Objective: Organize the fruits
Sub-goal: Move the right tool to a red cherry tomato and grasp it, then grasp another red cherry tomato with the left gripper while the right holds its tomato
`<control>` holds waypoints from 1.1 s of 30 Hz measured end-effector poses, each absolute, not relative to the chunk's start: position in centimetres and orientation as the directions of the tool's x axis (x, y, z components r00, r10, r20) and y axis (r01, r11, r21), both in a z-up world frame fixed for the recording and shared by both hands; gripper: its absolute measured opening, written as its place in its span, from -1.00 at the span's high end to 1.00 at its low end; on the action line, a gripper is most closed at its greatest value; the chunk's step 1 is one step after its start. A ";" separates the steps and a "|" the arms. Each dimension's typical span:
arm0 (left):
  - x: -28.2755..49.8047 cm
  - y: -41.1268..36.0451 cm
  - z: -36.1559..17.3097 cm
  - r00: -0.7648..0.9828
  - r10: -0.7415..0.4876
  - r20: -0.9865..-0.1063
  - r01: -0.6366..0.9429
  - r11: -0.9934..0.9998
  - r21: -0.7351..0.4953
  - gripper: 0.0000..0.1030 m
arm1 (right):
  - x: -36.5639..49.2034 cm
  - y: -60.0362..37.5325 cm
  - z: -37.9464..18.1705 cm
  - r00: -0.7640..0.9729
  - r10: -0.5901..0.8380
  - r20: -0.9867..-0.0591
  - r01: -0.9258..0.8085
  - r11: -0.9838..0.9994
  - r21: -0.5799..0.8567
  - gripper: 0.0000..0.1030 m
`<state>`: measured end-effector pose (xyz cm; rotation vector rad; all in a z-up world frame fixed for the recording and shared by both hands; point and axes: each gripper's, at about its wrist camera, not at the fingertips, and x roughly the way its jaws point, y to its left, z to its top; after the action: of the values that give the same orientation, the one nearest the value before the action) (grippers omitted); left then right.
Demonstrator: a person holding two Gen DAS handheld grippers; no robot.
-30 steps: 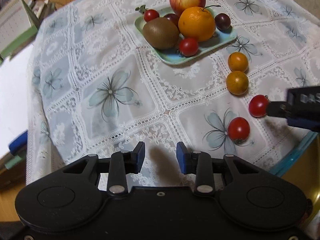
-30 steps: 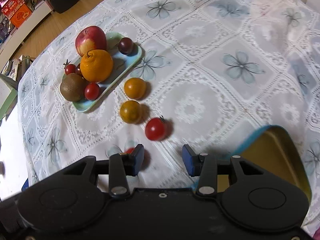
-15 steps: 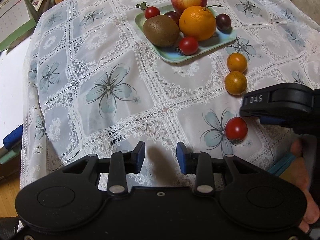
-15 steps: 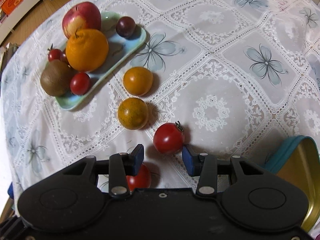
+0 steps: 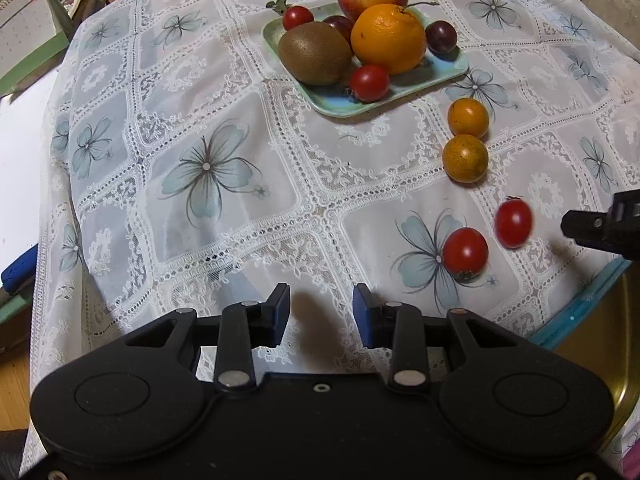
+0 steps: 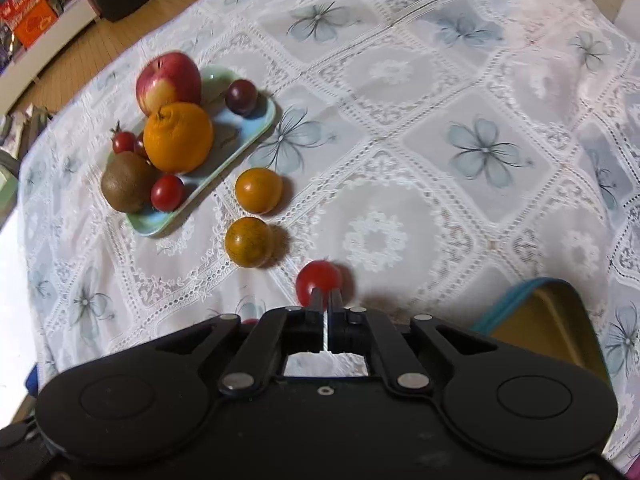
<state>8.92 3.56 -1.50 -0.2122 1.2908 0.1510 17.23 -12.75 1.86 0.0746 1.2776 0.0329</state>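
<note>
Compared with a moment ago, we see the right claw (image 6: 325,298) snapped fully shut on nothing: the red tomato (image 6: 318,282) it straddled lies free on the counter (image 6: 460,208) just beyond its tips, so the grasp has missed and needs repeating. The left claw (image 5: 322,308) hangs part-open and empty. From the fruit tray (image 6: 248,136), the tomato lies nearer us, past two orange fruits (image 6: 249,241); the tin (image 6: 560,320) edges in at right, bare cloth elsewhere.

red tomatoes (image 5: 465,249), floral white lace tablecloth (image 5: 208,168), pale-green plate (image 5: 336,106)
</note>
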 end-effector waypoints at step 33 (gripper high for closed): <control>8.7 6.2 -1.7 0.264 -0.038 -0.964 -0.338 0.932 -0.129 0.15 | 19.5 -6.1 -3.9 0.239 0.085 -0.967 -0.088 0.994 0.066 0.42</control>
<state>8.69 6.24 -1.67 -0.3392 1.2949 0.2082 19.53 -6.06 -3.90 -0.0027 1.3245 0.1184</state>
